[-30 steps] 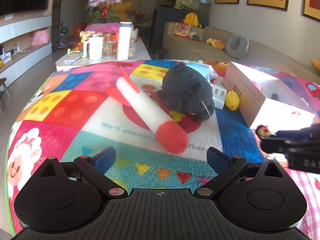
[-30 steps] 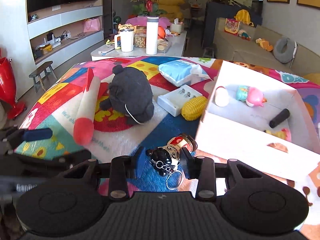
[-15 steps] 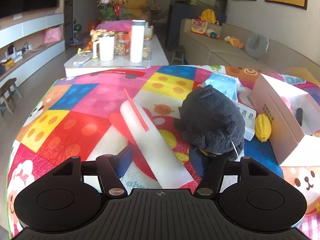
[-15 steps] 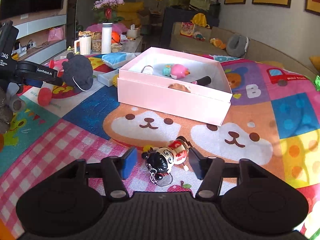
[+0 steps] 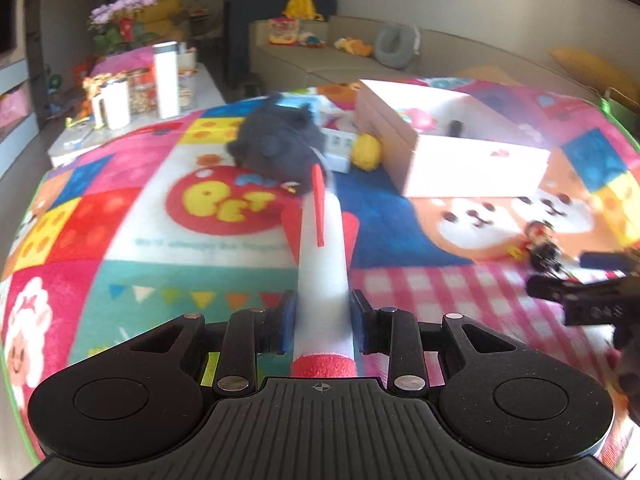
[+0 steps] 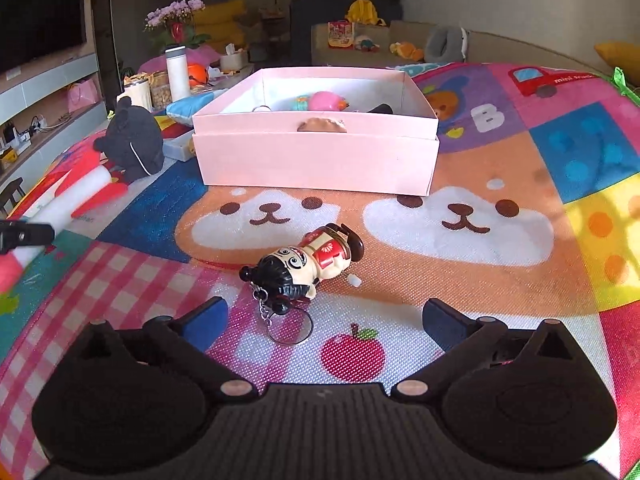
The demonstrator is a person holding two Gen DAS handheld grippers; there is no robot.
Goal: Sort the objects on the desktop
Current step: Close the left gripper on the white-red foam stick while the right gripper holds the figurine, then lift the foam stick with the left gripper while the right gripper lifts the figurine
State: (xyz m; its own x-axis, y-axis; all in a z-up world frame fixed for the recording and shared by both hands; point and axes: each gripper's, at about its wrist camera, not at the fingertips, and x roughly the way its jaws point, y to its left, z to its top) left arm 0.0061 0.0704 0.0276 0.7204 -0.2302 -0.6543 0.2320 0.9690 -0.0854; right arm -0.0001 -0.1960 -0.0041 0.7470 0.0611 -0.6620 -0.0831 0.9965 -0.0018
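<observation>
The left gripper (image 5: 323,320) has just closed its jaws on the white foam rocket (image 5: 323,280), which points toward 12 o'clock. The right gripper (image 6: 325,316) has just opened wide; the doll keychain (image 6: 308,264) lies on the play mat (image 6: 460,280) just ahead, untouched. Farther, at 12 o'clock, stands the pink box (image 6: 316,160); the black plush (image 6: 134,146) sits at 10.

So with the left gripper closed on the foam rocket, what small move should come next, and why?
Probably lift the foam rocket clear of the play mat and swing it toward the pink box. The left gripper pinches its white body, its jaws having just closed, and the box sits open ahead to the right.
</observation>
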